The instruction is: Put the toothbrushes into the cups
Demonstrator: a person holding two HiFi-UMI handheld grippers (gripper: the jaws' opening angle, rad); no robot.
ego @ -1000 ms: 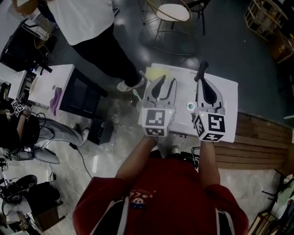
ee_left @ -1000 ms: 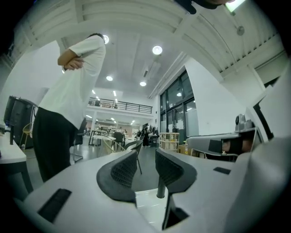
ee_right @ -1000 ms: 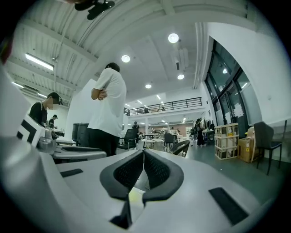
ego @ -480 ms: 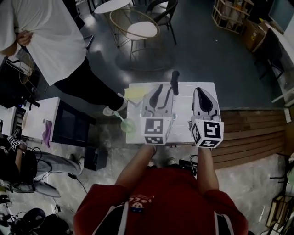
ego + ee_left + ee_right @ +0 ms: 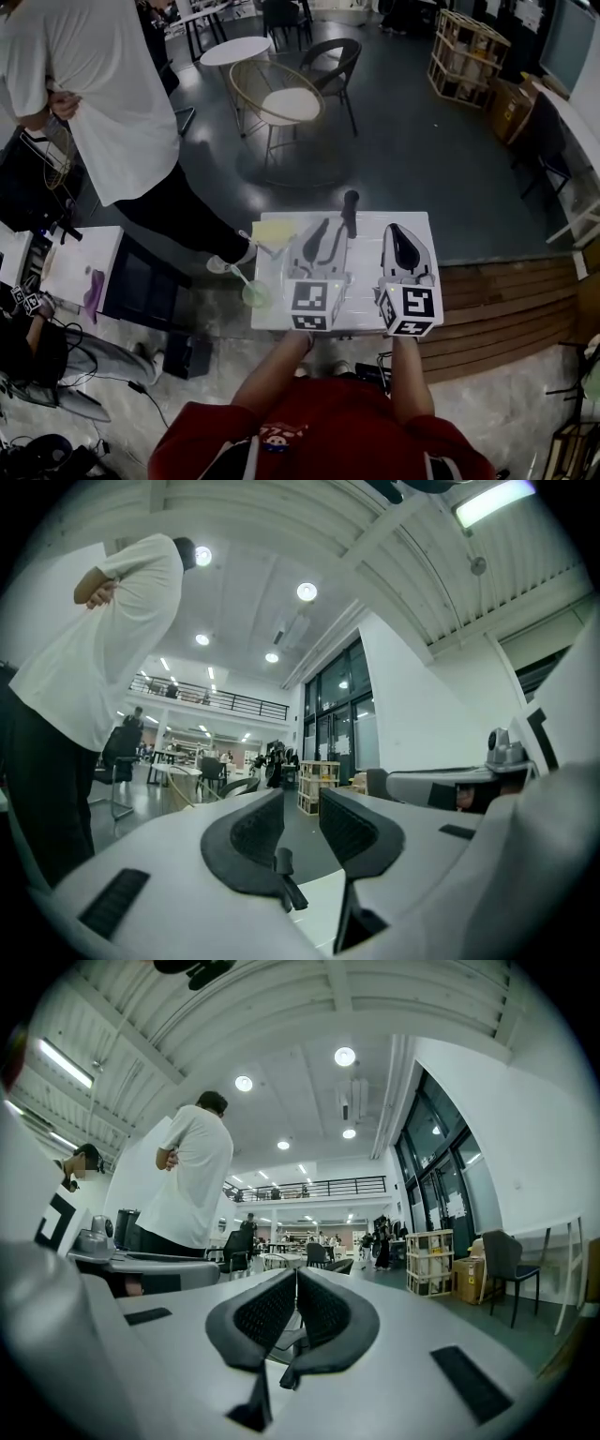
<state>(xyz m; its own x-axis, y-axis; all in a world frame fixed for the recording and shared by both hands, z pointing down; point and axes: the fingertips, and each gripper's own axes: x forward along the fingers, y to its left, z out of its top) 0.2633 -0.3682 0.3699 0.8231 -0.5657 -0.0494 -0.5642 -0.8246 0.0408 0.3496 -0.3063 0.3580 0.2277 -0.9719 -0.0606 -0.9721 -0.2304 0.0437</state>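
Left tool [image 5: 302,810] narrowly apart, empty; right tool [image 5: 296,1283] tight together, empty; both over white table [image 5: 366,251].

Matt plastic, ribbed pads, polished floor.
The left gripper [image 5: 300,817] and right gripper [image 5: 296,1290] have smooth matt grey plastic shells with black ribbed pads [image 5: 255,832]. The table [image 5: 364,274] is smooth white; at its three o'clock lie wood planks [image 5: 506,300], at twelve o'clock a glossy grey floor [image 5: 412,141].

surface: white table [image 5: 366,236] | on it: yellow pad [image 5: 274,232] (far left corner), dark upright object [image 5: 351,208] at far edge
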